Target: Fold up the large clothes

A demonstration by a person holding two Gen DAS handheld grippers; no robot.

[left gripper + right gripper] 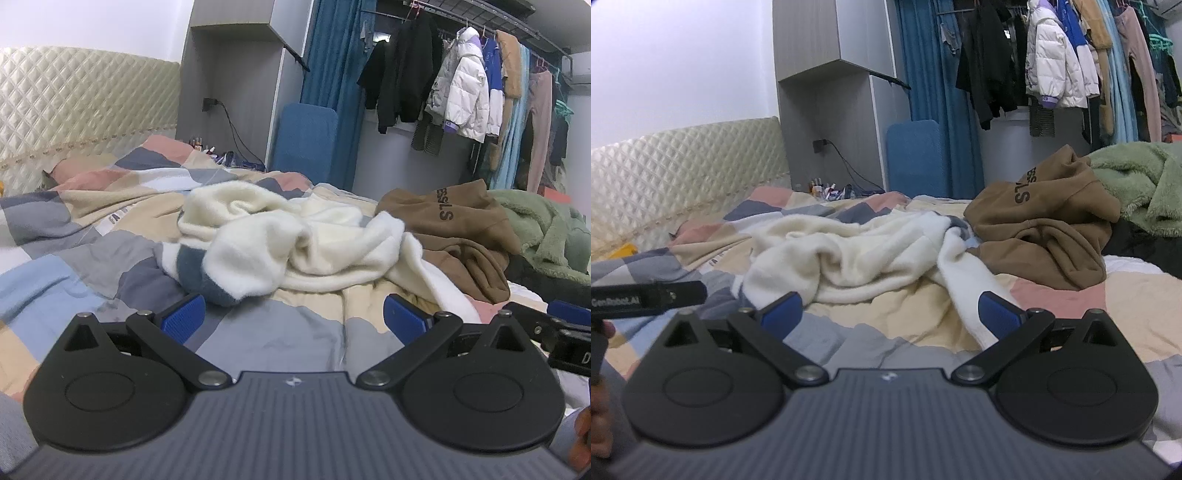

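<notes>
A crumpled cream-white fleece garment [288,236] with a grey-blue patch lies on the bed, just beyond my left gripper [293,317], which is open and empty above the quilt. It also shows in the right wrist view [857,251]. My right gripper [890,314] is open and empty, and one white sleeve runs down beside its right finger [997,314]. A crumpled brown hoodie [458,229] with dark letters lies to the right of the white garment, also in the right wrist view [1041,225].
The bed has a patchwork quilt [92,258] and a padded headboard [74,107]. A green fleece [1137,184] lies far right. A clothes rack [480,92], blue curtain [332,55] and blue chair [306,140] stand behind the bed. The other gripper shows at the frame edge [561,332] [646,295].
</notes>
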